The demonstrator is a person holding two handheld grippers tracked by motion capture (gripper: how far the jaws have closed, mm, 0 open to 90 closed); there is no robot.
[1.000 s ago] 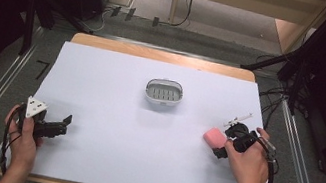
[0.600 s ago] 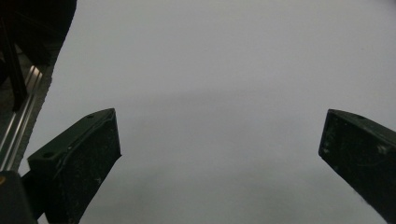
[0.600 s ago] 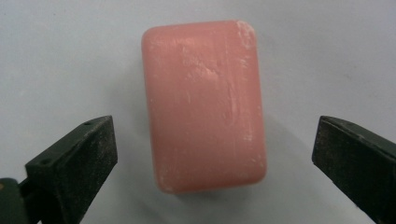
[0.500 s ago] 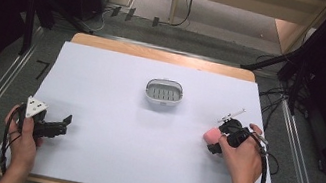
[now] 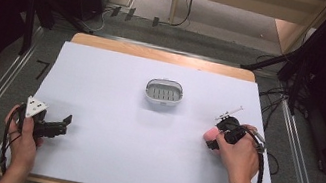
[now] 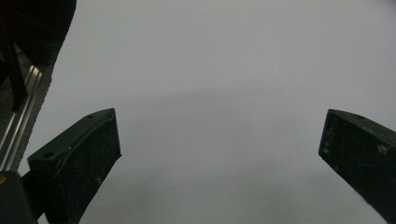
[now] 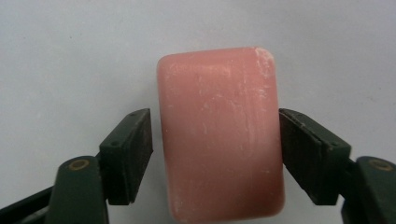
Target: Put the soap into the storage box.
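While the white table lies broad before you, the grey dish sits mid-table, and your right gripper, jaws just closing, clamps the pink soap (near the right edge); your left gripper gapes empty.

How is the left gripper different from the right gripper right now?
The left gripper has its jaws spread wide over bare white paper, gripping nothing; the right gripper has just been closing its jaws and now presses both sides of the pink soap bar. The left sits near the table's left edge, the right toward the right. Both have black jaws.
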